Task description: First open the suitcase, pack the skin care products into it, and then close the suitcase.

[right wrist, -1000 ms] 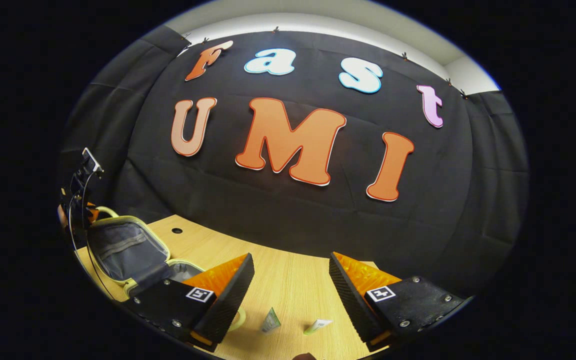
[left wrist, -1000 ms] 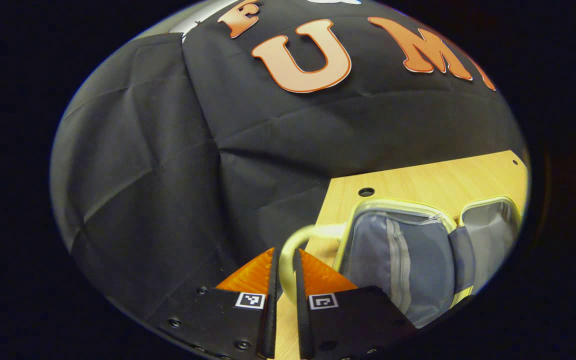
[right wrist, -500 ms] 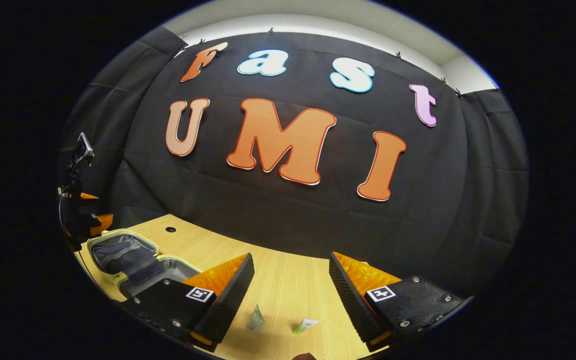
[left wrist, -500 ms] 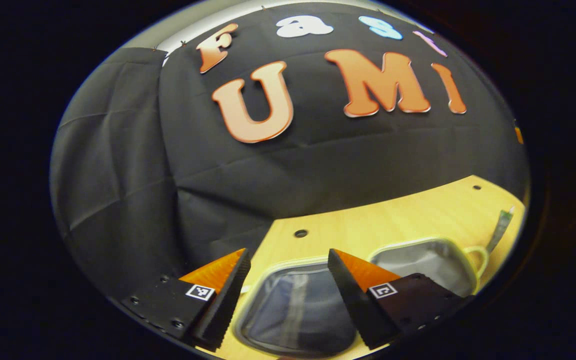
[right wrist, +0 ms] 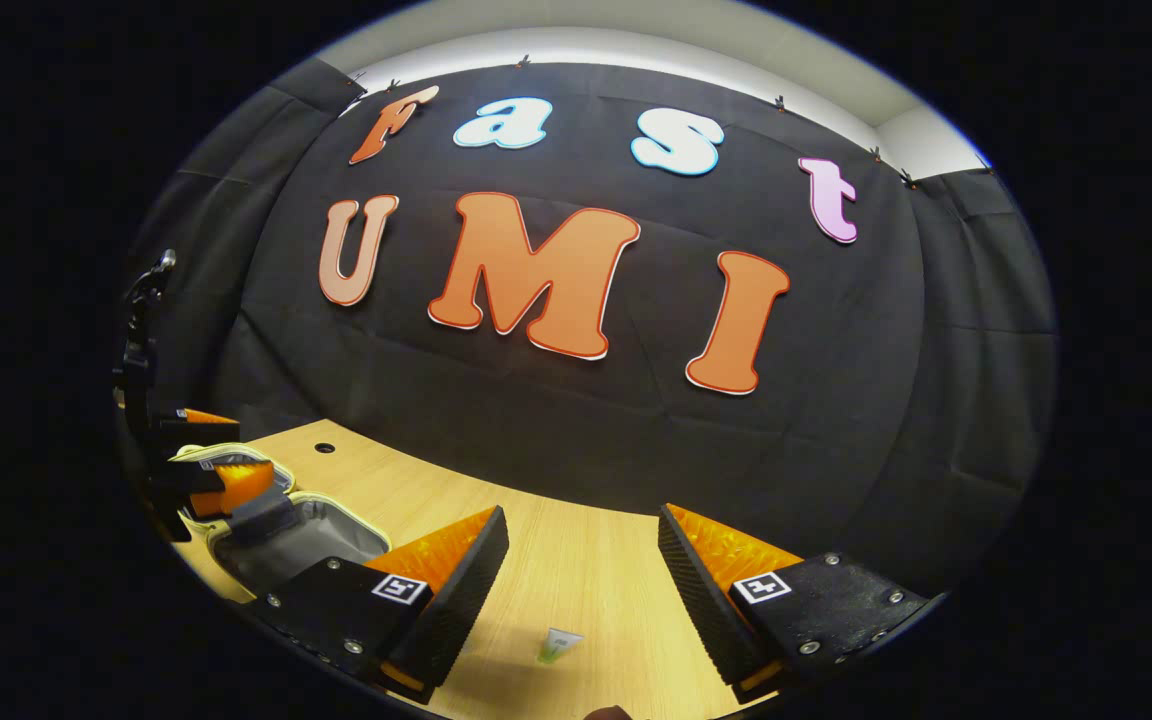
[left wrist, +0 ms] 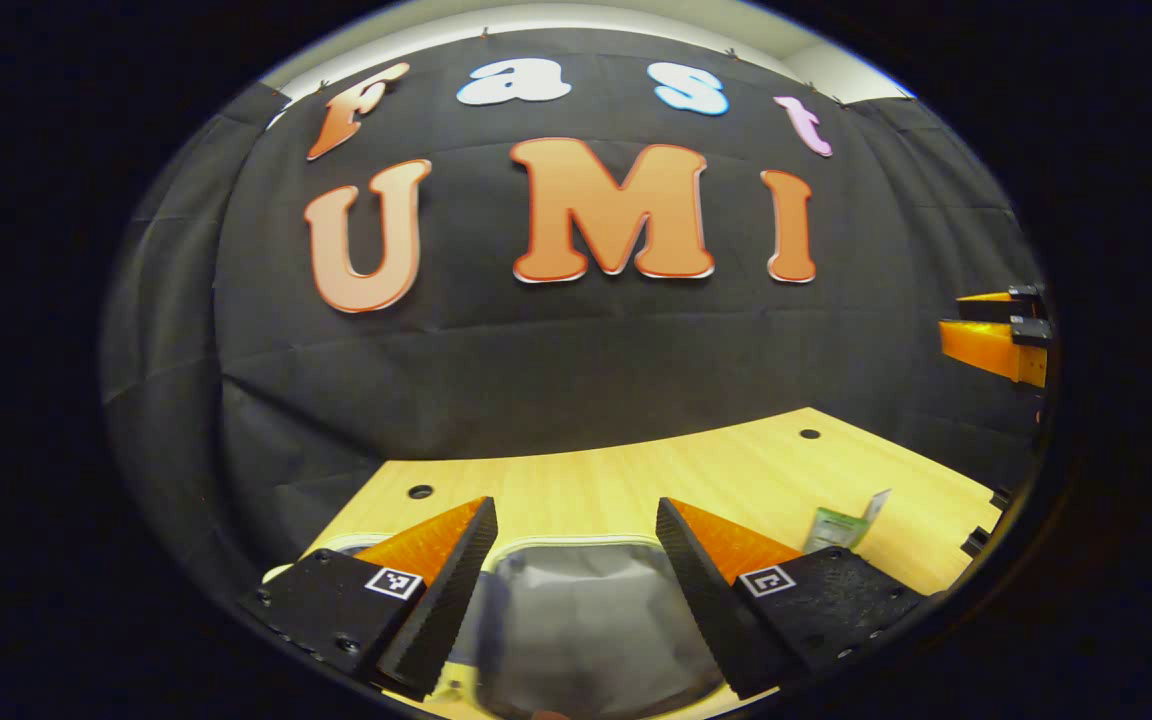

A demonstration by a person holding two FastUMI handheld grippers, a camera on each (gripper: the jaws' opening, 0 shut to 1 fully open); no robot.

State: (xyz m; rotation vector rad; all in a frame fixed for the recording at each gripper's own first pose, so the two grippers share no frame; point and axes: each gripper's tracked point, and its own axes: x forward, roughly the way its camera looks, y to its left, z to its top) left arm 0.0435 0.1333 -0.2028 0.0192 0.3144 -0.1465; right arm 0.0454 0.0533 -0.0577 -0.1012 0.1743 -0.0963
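Black cloth hangs behind a light wooden desk with small round holes near its back edge. From the left gripper view, the left gripper hovers above the open suitcase, its jaws spread wide and holding nothing; the grey lining of one half of the case shows directly between and below the two fingers, at the near edge of the desk. A small green tube lies on the desk just beyond the tip of the finger on the view's right side, towards the desk's right end, apart from the case. At the far right edge of that view the right gripper juts in, well above the desk. From the right gripper view, the right gripper also has its jaws wide apart and empty, held over bare wood. A small green-and-white tube lies on the desk low between the two fingers, near the front edge, touching neither. The suitcase lies open and flat at the desk's left end, partly behind the finger on the view's left side, with the left gripper poised over its far half.
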